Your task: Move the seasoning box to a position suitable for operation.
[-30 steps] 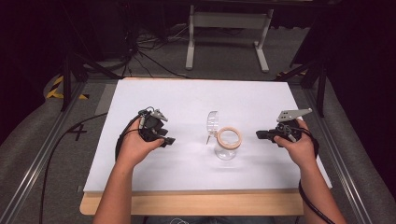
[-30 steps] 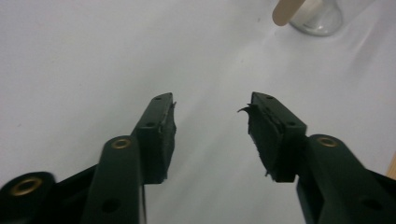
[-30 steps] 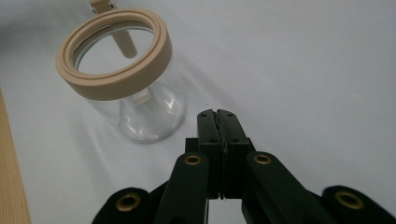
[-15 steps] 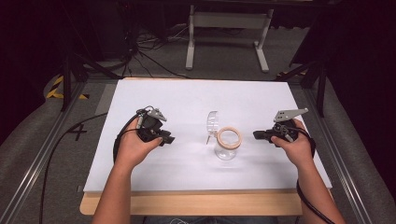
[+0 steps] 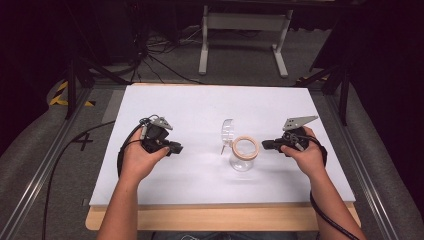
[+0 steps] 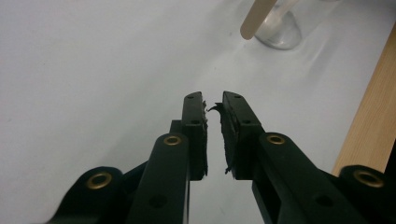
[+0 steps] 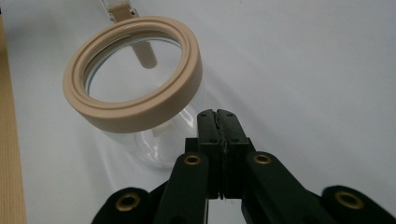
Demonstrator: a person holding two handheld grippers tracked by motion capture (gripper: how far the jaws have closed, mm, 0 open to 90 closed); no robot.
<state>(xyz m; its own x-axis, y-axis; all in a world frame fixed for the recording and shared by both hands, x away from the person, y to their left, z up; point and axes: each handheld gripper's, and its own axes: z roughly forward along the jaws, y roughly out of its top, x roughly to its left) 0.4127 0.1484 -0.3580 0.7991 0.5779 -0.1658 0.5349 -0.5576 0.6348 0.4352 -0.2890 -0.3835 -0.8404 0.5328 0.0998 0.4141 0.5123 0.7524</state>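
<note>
A clear glass jar (image 5: pixel 243 161) with a beige ring (image 5: pixel 245 147) round its mouth stands on the white board (image 5: pixel 200 105), right of centre. Its clear lid (image 5: pixel 228 132) stands swung open behind it. My right gripper (image 5: pixel 265 145) points at the jar from the right, a short way off, and its jaws are pressed together on nothing. In the right gripper view the ring (image 7: pixel 135 93) sits just up and left of my gripper (image 7: pixel 217 114). My left gripper (image 5: pixel 177 148) lies farther off on the jar's left, with a narrow gap between its empty jaws (image 6: pixel 213 100).
The board lies on a wooden table whose front edge (image 5: pixel 220 217) runs near the person. Metal rails (image 5: pixel 45 165) flank the table. A white stand (image 5: pixel 245 30) and cables are on the floor beyond.
The right hand has edged a little left toward the jar. The left hand has hardly moved, and the jar is where it was.
</note>
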